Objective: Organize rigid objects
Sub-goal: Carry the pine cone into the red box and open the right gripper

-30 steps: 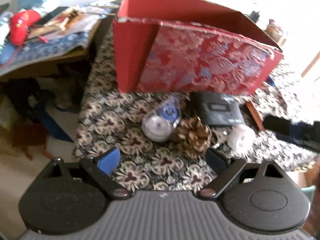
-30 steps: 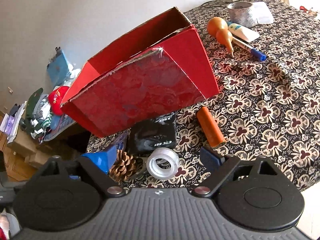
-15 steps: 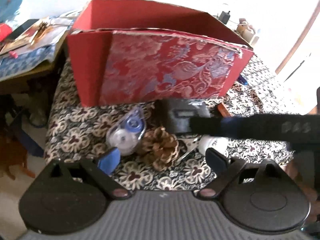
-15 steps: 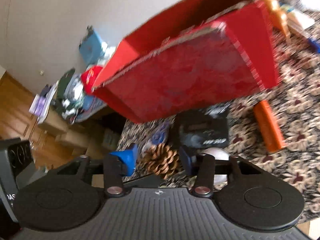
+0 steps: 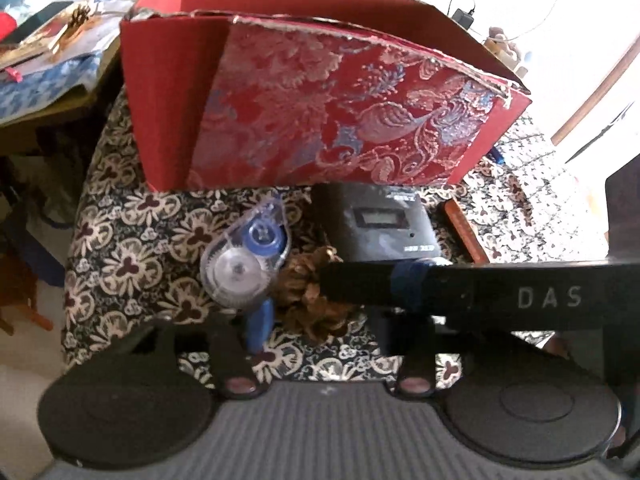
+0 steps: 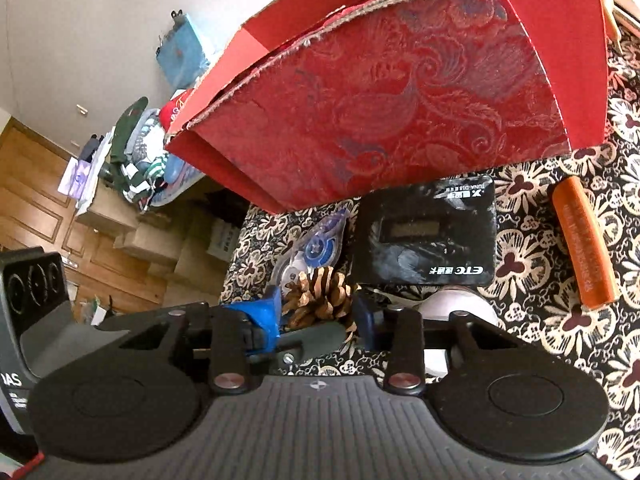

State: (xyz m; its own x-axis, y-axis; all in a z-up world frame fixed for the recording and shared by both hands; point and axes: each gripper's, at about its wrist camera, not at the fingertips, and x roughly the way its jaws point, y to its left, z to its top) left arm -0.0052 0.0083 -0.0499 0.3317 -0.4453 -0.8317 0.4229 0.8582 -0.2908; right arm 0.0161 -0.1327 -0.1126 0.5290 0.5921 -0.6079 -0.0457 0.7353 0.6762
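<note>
Having just been closing, the right gripper [image 6: 316, 314] was clamped on the brown, scaly pine cone [image 6: 320, 294] near the patterned tablecloth's [image 6: 532, 248] front edge (before the red cardboard box [image 6: 400, 112]); the left gripper [image 5: 316, 332], also narrowing, bracketed it ungripped, so lifting seemed next.

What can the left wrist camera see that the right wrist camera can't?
Only the left: a black charger plug behind the red box, and the right gripper side-on, whose jaws have just been closing on the pine cone. Only the right: a white tape roll and wooden cupboards. Both: the box, pine cone, correction tape, black device and flowery tablecloth.
</note>
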